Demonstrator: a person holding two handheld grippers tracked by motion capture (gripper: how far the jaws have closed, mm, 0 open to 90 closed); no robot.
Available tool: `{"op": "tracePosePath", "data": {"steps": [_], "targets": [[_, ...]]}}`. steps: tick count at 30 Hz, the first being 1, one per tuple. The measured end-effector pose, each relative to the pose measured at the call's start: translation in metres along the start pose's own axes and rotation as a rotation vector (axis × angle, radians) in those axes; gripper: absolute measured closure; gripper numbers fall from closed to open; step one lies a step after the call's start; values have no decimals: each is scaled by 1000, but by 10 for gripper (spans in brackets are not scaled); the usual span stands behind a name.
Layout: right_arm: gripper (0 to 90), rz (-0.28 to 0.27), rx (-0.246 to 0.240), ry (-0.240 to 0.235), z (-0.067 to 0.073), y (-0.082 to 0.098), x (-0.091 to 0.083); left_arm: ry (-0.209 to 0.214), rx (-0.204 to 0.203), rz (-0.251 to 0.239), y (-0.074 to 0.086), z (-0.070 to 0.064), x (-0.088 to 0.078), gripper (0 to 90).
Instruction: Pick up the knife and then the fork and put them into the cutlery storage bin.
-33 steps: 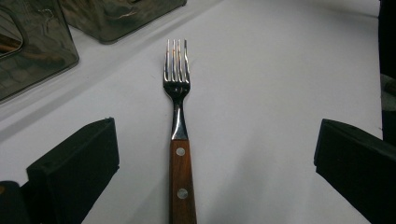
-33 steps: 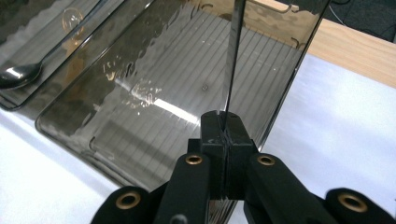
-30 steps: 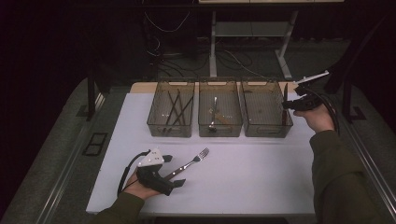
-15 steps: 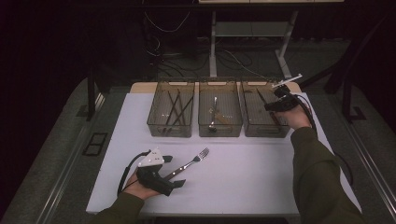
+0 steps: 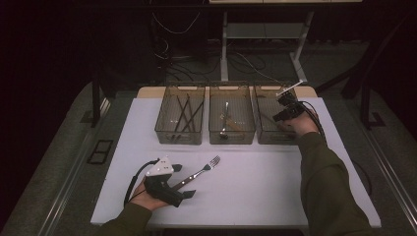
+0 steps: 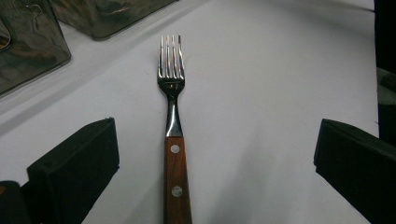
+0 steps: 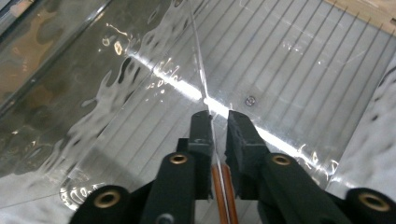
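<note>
White table (image 5: 255, 196), left bin (image 5: 180, 135) of dark utensils (image 5: 183, 113), middle bin (image 5: 231, 136), desk frame (image 5: 265, 29)

Wood-handled fork (image 6: 173, 135) flat on white table — knife (image 7: 219, 179) over right bin.

The fork (image 6: 173, 121) had a silver metal head and a brown wooden handle with two pale rivets. The table (image 5: 255, 187) was white, the bins (image 5: 231, 135) were smoky transparent with thin ribbed lines, and both grippers (image 5: 169, 184) were black.
</note>
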State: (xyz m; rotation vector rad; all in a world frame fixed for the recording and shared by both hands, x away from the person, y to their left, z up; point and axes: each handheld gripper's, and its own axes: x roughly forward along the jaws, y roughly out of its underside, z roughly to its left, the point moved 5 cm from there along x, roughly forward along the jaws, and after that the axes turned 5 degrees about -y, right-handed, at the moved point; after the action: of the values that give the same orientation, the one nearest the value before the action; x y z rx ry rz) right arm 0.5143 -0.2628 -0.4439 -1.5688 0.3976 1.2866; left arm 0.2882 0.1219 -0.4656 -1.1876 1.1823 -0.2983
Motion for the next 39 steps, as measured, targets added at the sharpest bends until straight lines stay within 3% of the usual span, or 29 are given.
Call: {"op": "tracePosePath", "data": {"steps": [6, 15, 21, 27, 31, 39], "targets": [[652, -35, 9, -3, 0, 0, -9, -4, 0, 0, 0, 0, 0, 0], [359, -211, 38, -85, 10, 10, -44, -31, 3, 10, 0, 3, 0, 0], [277, -307, 27, -135, 28, 29, -70, -59, 4, 35, 1, 7, 2, 0], [197, -370, -39, -180, 49, 51, -84, -71, 6, 55, 2, 10, 3, 39], [182, -412, -67, -192, 61, 69, -88, -76, 8, 67, 1, 11, 4, 74], [127, -454, -76, -212, 84, 109, -84, -78, -7, 79, -1, 14, 3, 179]]}}
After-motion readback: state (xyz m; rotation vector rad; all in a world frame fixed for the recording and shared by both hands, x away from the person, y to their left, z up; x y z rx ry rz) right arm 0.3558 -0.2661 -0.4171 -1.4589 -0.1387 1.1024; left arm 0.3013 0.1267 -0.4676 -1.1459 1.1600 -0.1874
